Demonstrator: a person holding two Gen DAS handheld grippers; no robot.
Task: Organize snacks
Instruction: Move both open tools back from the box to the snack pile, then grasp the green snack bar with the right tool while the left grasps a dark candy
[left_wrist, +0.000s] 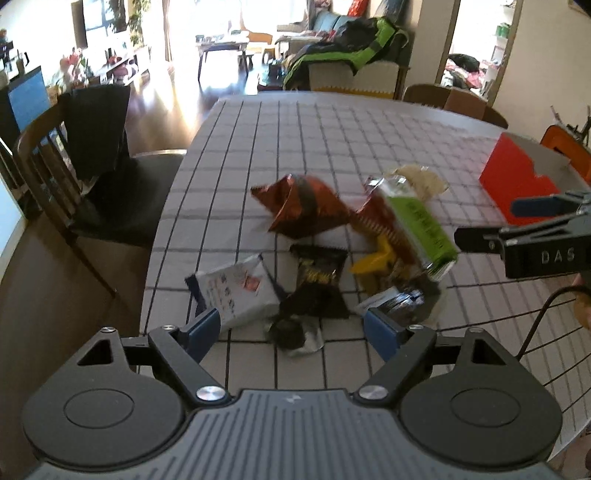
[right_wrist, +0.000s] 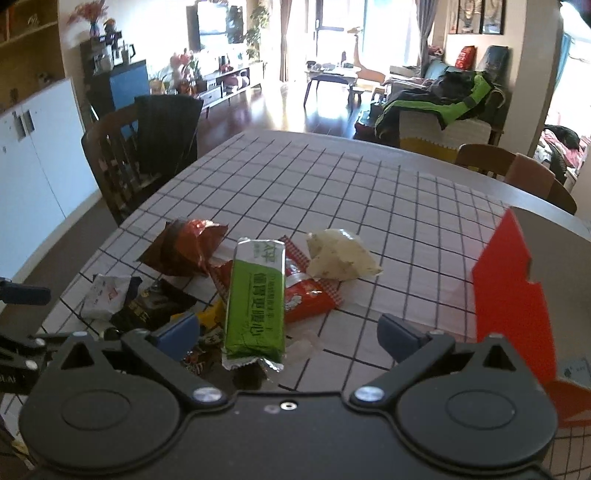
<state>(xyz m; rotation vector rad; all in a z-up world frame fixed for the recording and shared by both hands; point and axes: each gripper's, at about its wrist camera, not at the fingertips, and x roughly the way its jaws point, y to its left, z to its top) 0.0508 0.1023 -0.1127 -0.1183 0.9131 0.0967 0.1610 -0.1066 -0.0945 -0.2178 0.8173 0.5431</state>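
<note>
**Both hand-held grippers open over the snack pile, nothing picked yet**

The snacks lie heaped near the desk's (right_wrist: 332, 177) near edge, on its checked cloth: a green packet (right_wrist: 256, 299) on top, a red packet (right_wrist: 306, 299) under it, a crumpled brown bag (right_wrist: 184, 251) toward the left edge, a pale pouch (right_wrist: 340, 256) behind, and a white packet (left_wrist: 236, 291) and black packet (left_wrist: 319, 269) closest in.

The left hand-held gripper (left_wrist: 291, 328) hangs over the white and black packets with jaws wide and nothing between the pads. The right hand-held gripper (right_wrist: 286, 332) is spread wide too, the green packet's near end lying between its fingers, unpinched.

This looks like the approach to a first pick. The red box (right_wrist: 506, 295) at the right edge seems the likely destination. The overlapping wrappers call for a grasp on one packet alone. A chair (left_wrist: 74, 166) stands off the left edge, clear of the work.
</note>
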